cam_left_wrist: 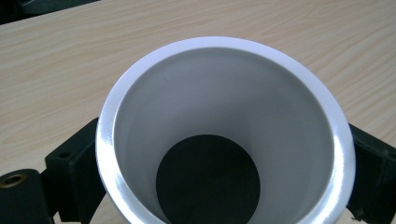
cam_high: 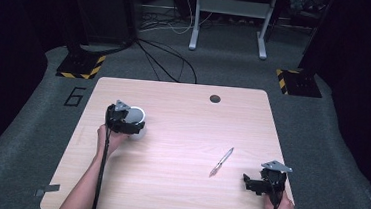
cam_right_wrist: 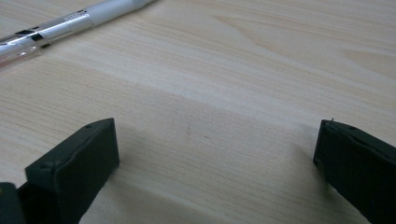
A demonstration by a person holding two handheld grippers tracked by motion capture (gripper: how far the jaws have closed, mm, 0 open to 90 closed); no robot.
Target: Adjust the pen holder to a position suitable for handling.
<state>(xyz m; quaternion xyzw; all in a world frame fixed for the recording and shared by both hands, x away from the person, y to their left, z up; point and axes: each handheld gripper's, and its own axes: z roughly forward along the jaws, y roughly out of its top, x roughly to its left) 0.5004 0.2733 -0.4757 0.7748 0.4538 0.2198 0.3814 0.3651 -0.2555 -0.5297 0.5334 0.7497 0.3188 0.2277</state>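
Two claws at work. Left claw (cam_high: 130, 128) clamped around white cup (cam_high: 135, 119), upright on tabletop (cam_high: 177, 184), left of centre. Pen (cam_high: 221, 162) lying right of centre, long axis slanting toward far right, tip nearer the person. Right claw (cam_high: 253, 184) gaping, empty, just right of pen, far nearer than left.

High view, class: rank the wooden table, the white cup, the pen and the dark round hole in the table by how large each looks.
1. Wooden table, by far the largest.
2. White cup, partly covered by the left hand-held gripper.
3. Pen: longer than the cup is wide, but far thinner.
4. Dark hole, the smallest.
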